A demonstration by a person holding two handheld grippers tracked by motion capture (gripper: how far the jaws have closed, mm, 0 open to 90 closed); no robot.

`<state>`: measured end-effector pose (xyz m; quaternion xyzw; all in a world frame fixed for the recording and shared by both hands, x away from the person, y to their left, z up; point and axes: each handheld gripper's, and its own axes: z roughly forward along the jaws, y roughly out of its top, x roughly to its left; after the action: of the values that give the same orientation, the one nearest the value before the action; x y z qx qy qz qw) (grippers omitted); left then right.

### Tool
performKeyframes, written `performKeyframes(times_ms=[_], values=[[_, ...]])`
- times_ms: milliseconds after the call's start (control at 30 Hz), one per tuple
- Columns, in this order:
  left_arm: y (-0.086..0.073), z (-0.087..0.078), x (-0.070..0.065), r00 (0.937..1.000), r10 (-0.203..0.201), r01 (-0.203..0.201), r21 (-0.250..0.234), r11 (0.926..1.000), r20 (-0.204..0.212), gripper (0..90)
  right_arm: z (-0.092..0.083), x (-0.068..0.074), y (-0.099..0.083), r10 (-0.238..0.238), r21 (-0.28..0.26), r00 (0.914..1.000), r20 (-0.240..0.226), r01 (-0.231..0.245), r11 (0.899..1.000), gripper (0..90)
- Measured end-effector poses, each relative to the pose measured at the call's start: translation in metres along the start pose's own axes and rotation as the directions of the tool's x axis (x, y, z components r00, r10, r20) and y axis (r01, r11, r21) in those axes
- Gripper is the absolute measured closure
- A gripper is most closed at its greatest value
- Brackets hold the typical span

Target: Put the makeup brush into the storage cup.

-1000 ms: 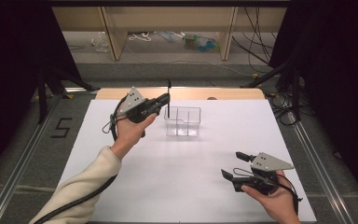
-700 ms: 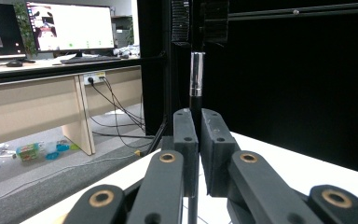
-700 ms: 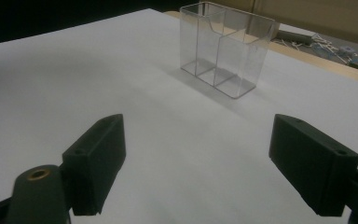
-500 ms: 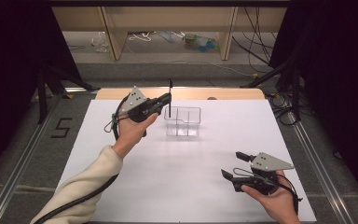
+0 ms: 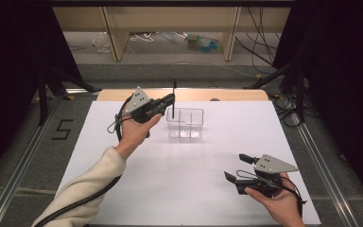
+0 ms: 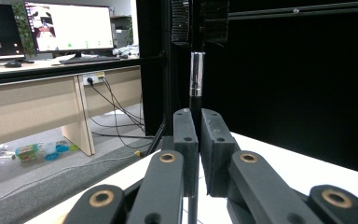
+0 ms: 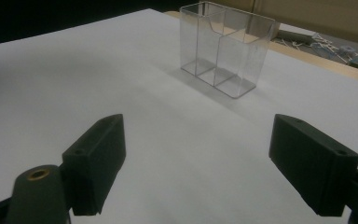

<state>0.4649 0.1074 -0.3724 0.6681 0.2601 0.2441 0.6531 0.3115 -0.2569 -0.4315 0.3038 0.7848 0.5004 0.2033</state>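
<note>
Pen (image 5: 174, 97), clamped upright by the left gripper (image 5: 169, 100), should be lowered straight into the clear holder (image 5: 185, 124); the right gripper (image 5: 238, 168) is held wide open, empty.

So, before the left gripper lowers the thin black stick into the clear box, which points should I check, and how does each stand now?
1. Grip on the stick: the left gripper has its jaws closed on the black stick with a silver band. Ok.
2. Stick upright: it stands about vertical in the high view. Ok.
3. Stick over a compartment: it is at the left end of the clear two-compartment box, but the depth is unclear. Cannot tell.
4. Box is free inside: both compartments look empty. Ok.
5. Right gripper out of the way: open, near the front right of the white table, far from the box. Ok.
</note>
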Motion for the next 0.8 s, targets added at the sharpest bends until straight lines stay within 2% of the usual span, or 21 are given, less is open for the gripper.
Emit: performKeyframes(times_ms=[800], values=[[-0.0041, 0.0072, 0.0078, 0.9999, -0.005, 0.005, 0.005, 1.0, -0.016, 85.6, -0.0001, -0.0002, 0.0, -0.005, -0.003, 1.0, 0.001, 0.005, 1.0, 19.7]])
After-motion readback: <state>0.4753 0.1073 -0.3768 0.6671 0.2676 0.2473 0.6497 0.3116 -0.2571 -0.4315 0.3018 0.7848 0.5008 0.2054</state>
